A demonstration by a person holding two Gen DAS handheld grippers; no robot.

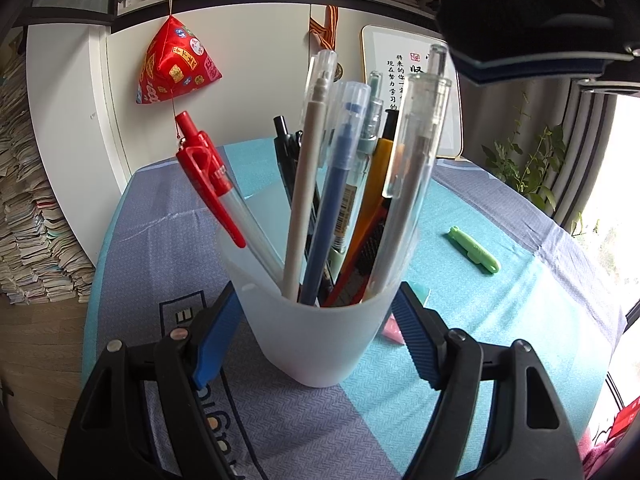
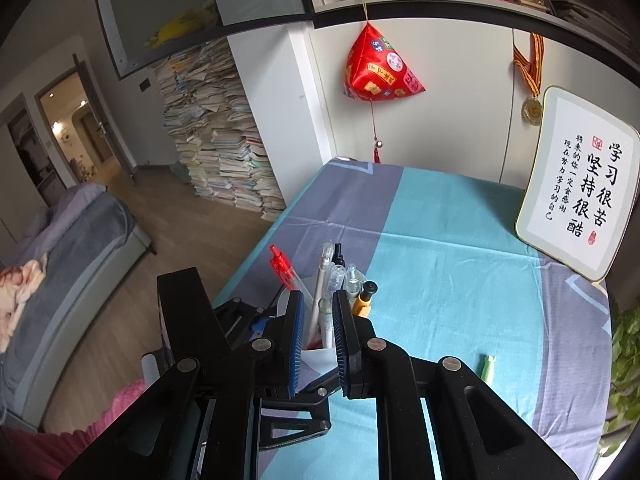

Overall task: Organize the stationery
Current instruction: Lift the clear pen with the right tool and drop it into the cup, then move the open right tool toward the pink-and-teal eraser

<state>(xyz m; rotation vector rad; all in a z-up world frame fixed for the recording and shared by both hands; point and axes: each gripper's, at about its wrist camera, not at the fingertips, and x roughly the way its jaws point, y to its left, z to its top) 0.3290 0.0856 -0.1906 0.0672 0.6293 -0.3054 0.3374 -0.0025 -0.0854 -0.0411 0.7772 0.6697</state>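
Note:
A translucent white pen cup (image 1: 320, 336) stands on the table, holding several pens: a red one (image 1: 208, 180), a grey one, a blue one (image 1: 336, 196), an orange one and a clear one (image 1: 412, 184). My left gripper (image 1: 320, 320) is shut on the cup, blue pads against both sides. My right gripper (image 2: 316, 332) hovers above the cup, its fingers (image 2: 294, 340) a narrow gap apart, with the clear pen's top (image 2: 326, 316) between them; contact cannot be judged. A green pen (image 1: 474, 249) lies on the cloth to the right; it also shows in the right wrist view (image 2: 487, 368).
The table wears a blue and teal cloth (image 2: 440, 280). A framed calligraphy board (image 2: 576, 196) leans at the back right. A red hanging ornament (image 2: 378, 68) is on the wall. A pink eraser (image 1: 392, 330) lies behind the cup. Plants (image 1: 528, 160) stand at the right.

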